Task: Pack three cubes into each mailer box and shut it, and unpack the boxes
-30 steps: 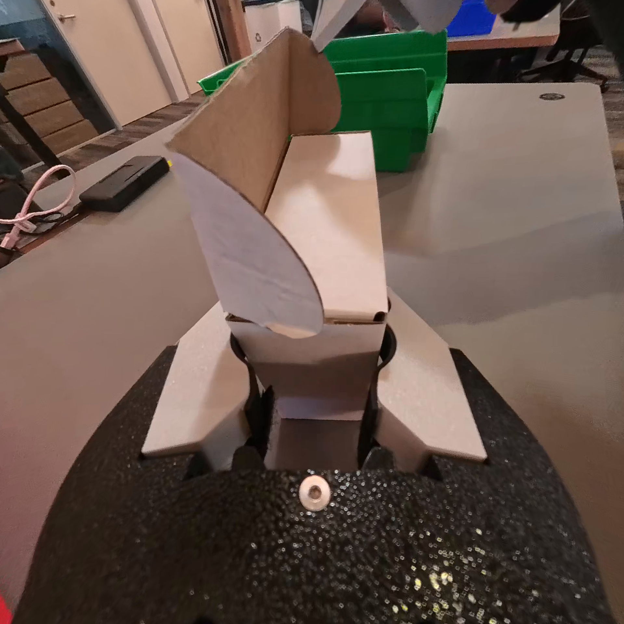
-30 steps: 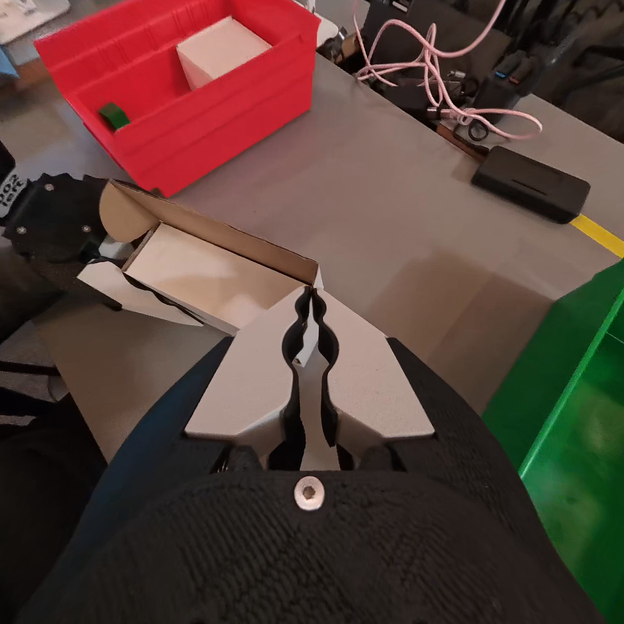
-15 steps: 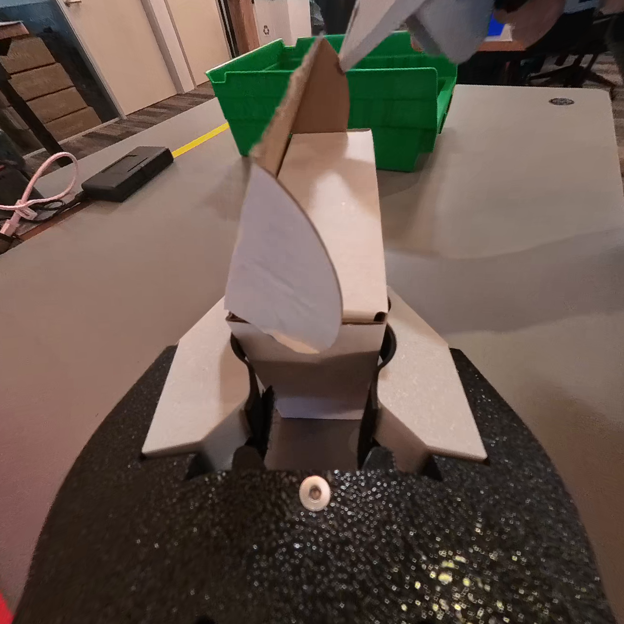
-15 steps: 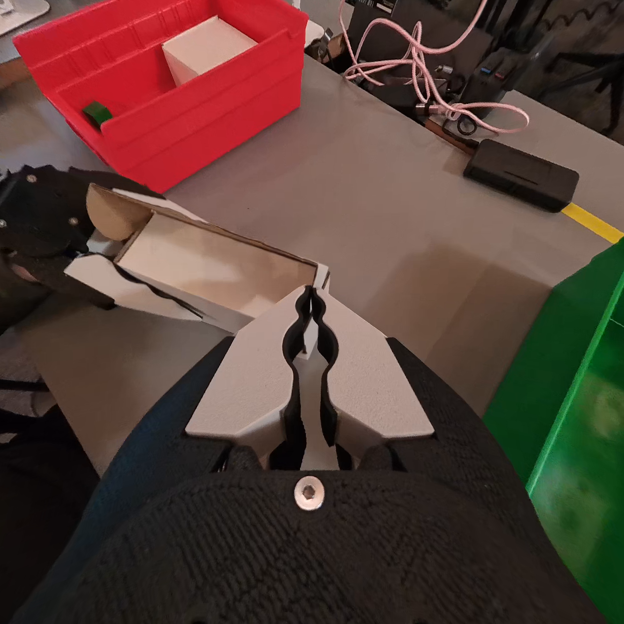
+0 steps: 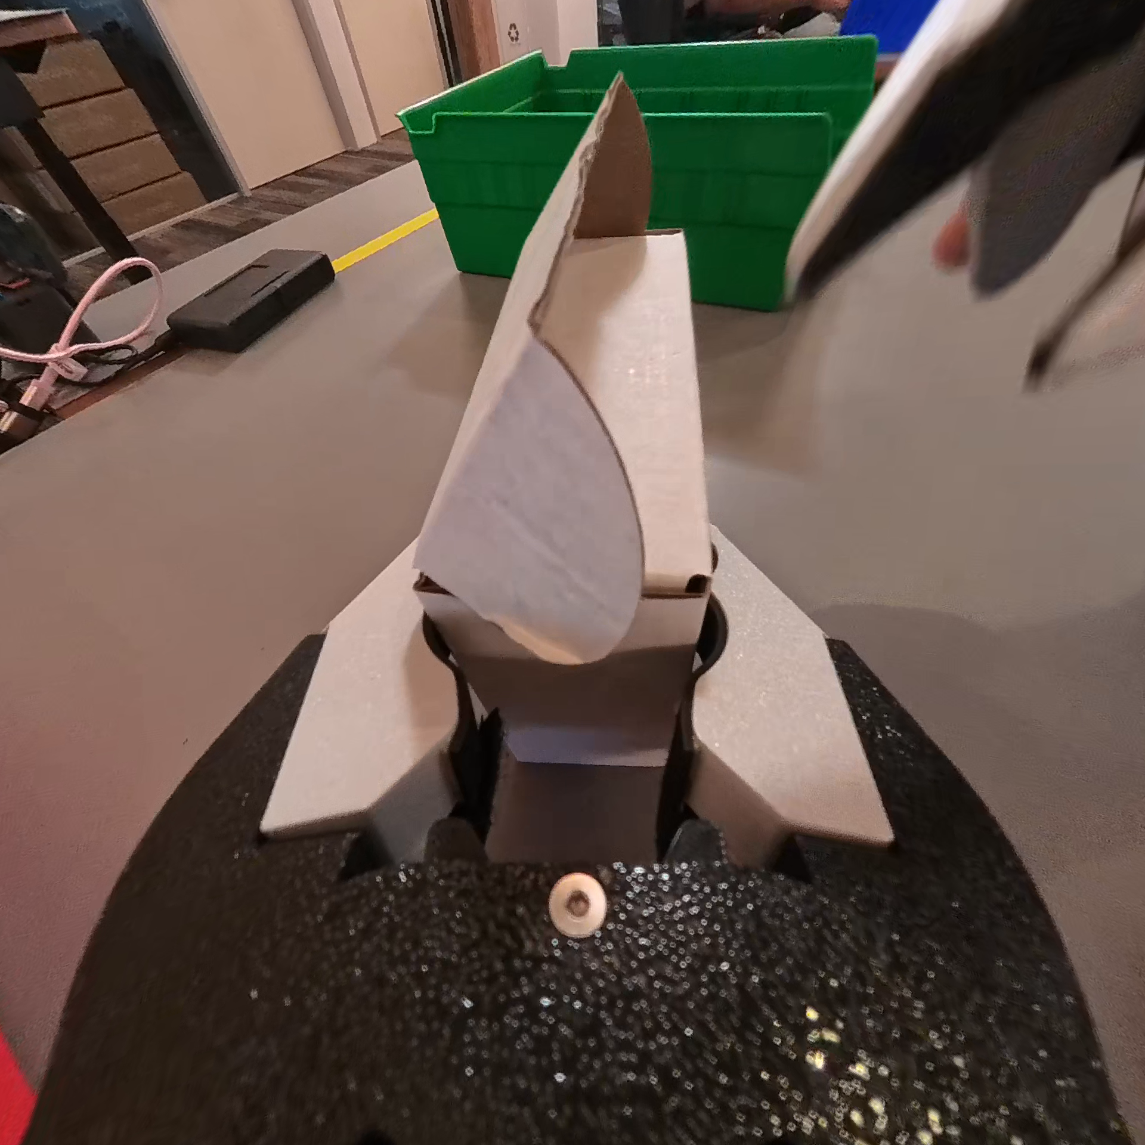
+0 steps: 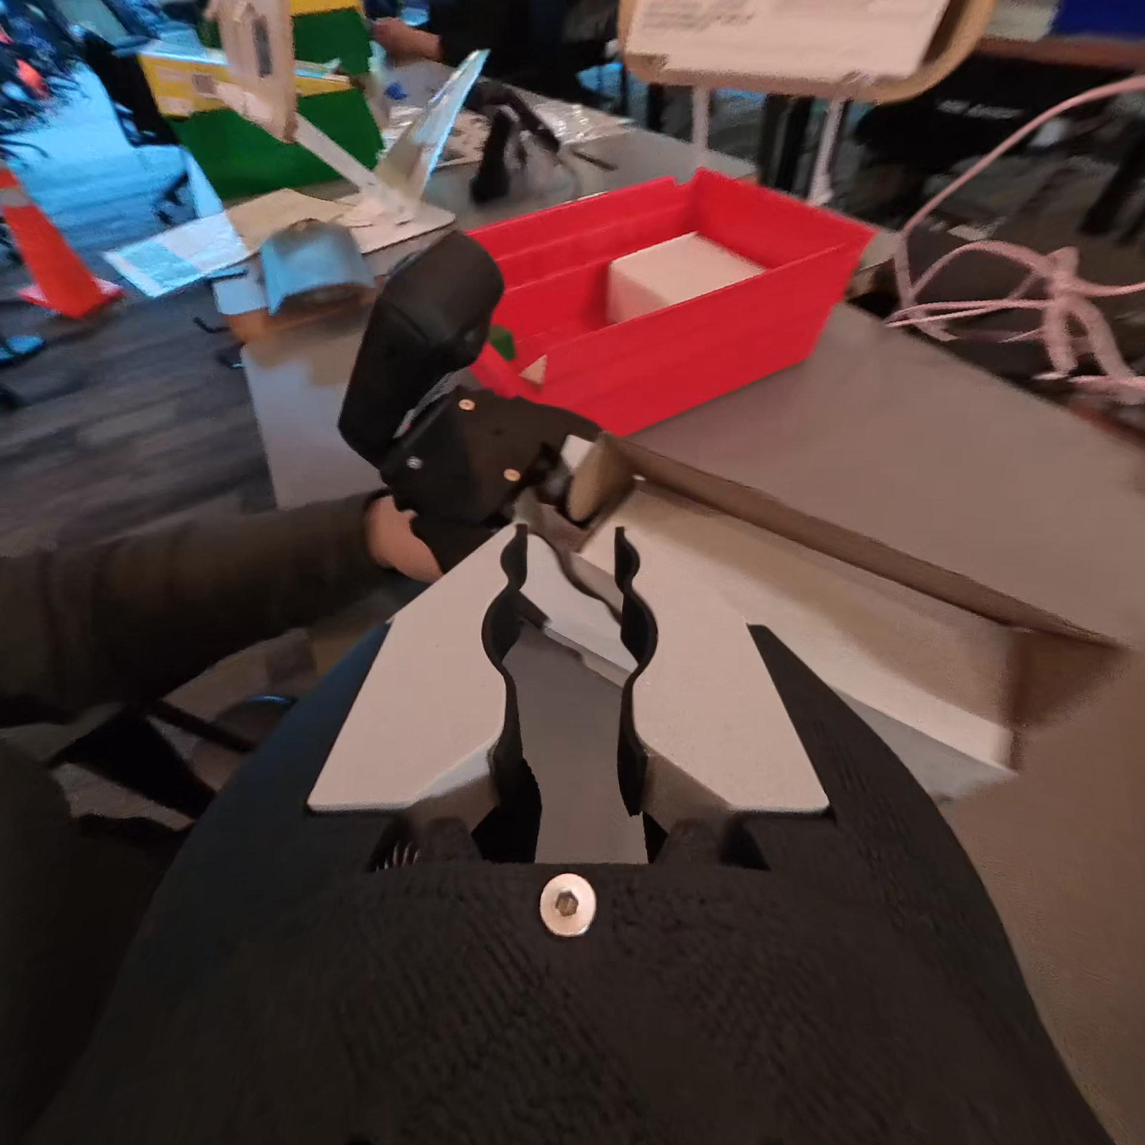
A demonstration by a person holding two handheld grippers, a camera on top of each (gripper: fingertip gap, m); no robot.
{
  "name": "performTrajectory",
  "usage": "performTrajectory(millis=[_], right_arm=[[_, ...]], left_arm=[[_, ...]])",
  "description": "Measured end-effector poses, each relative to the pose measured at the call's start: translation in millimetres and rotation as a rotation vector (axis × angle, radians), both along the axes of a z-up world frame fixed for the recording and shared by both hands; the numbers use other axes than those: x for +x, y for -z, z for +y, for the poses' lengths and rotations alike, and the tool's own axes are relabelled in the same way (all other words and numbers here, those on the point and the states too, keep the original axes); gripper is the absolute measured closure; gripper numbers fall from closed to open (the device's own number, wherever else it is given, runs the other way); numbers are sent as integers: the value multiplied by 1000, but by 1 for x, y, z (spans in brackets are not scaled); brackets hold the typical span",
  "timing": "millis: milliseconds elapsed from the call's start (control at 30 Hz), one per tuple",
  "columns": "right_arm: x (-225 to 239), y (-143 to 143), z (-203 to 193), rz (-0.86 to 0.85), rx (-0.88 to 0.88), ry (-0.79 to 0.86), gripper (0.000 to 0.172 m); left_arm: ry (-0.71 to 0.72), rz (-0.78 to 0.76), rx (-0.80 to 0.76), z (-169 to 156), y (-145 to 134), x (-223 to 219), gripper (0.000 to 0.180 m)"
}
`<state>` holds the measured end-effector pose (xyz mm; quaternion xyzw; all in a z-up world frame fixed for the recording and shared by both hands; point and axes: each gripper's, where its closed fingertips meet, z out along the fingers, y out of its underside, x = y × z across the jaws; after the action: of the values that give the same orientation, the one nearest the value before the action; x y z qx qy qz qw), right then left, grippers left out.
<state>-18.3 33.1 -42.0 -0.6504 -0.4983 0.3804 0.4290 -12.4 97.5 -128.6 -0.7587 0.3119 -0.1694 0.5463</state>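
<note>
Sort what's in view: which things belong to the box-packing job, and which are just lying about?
Job:
- mailer box, lid flap up, clamped in the left gripper
- right gripper, fingers apart, empty
- red bin holding a white box
- green bin

Lying about:
- black case
- pink cable
- orange cone

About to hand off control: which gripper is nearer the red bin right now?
Left. The left gripper, clamped on the mailer box end, sits just in front of the red bin; the right gripper hangs open farther back, over the box.

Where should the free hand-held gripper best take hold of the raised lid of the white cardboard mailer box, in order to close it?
Probably the lid's free long edge, from above on the right: it stands nearly upright over the white cardboard mailer box, whose near end the left hand-held gripper clamps.
</note>
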Motion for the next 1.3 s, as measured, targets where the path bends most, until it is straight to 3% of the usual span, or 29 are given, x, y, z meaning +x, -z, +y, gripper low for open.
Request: performTrajectory(millis=[233, 367, 567, 1167, 1300], right_arm=[[-43, 13, 5, 17, -75, 15, 136], [-45, 11, 20, -36, 52, 66, 163], [-44, 4, 29, -79, 102, 76, 171], [-48, 4, 24, 86, -207, 50, 166], [-45, 4, 25, 60, -128, 54, 167]], left_arm=[[-30, 8, 1, 1, 0, -1, 106], [-30, 6, -2, 1, 0, -1, 106], [-29, 6, -2, 1, 0, -2, 106], [-36, 3, -4, 2, 0, -2, 106], [-36, 4, -4, 2, 0, -2, 106]])
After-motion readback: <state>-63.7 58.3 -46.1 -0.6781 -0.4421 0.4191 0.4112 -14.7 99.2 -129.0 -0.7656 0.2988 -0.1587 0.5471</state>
